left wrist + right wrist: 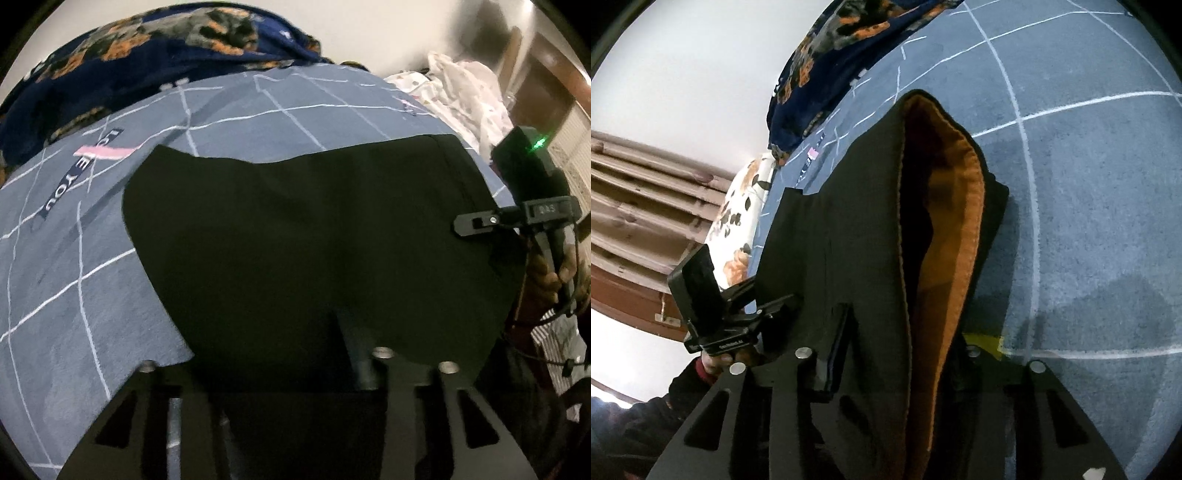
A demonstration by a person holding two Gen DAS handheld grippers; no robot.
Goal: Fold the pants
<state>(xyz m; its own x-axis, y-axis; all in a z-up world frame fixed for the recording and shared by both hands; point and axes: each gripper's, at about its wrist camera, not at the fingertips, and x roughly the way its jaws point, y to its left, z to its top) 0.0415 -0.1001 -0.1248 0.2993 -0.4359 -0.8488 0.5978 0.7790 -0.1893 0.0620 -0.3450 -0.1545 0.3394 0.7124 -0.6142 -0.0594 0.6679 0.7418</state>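
The black pants (314, 236) lie spread over the blue-grey checked bedsheet (66, 295). In the left wrist view my left gripper (291, 369) is shut on the near edge of the pants, its fingers mostly hidden by the cloth. The right gripper unit (535, 206) shows at the pants' right edge, held by a hand. In the right wrist view my right gripper (905, 369) is shut on the pants (857, 240), lifted so the orange lining (953, 221) of the open waistband shows. The left gripper unit (713, 314) is at the left.
A dark blue floral blanket (147, 48) is bunched at the far side of the bed. White patterned laundry (461, 92) lies at the far right. A floral pillow (742, 206) and a wooden headboard (639, 206) sit beyond the bed's edge.
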